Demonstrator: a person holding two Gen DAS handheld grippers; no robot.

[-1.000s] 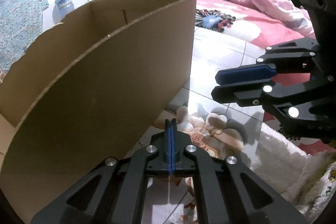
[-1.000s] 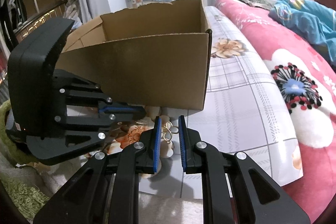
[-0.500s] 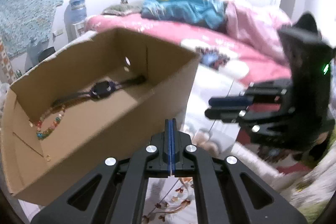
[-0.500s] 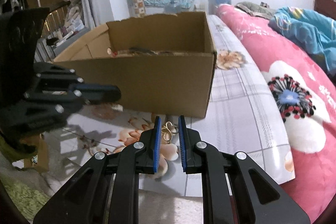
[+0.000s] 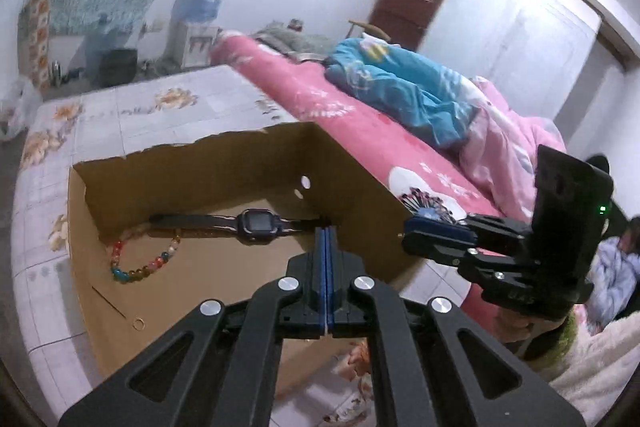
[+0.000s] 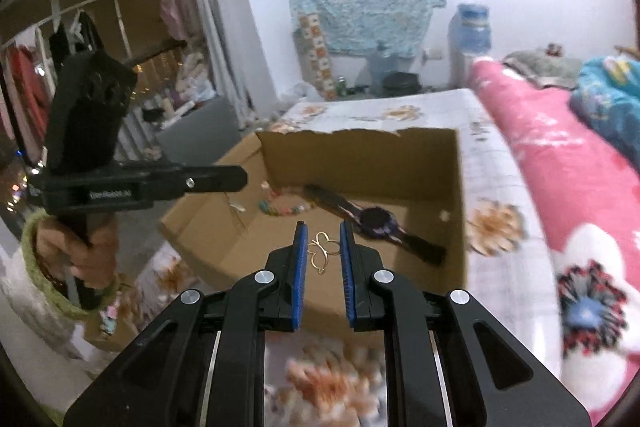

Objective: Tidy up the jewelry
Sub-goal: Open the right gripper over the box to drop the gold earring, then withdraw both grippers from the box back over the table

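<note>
Left tongs (image 5: 326, 259): black plastic arms with silver rivets; blue ribbed pads pressing flat together, nothing between them; hovering over the box's near wall.
Right tongs (image 6: 323, 267): same build; blue pads standing slightly apart, pinching a gold wire pendant (image 6: 321, 251) of looped, clover-like outline with a small ring dangling at 6 o'clock; hanging above the box opening.
Cardboard box (image 5: 120, 315): brown corrugated, rectangular, open top, far rim torn ragged; sitting on a floral, grid-patterned sheet (image 5: 132, 111).
Watch (image 5: 256, 223): dark square face, dark strap lying straight along the box floor by the far wall.
Bead bracelet (image 5: 140, 263): round glossy beads in mixed colours, curving at 8 o'clock from the watch.
Small gold ring (image 5: 139, 323): thin hoop lying at 6 o'clock from the bracelet.
Bedding (image 5: 400, 95): pink floral cover, crumpled blue quilt.
</note>
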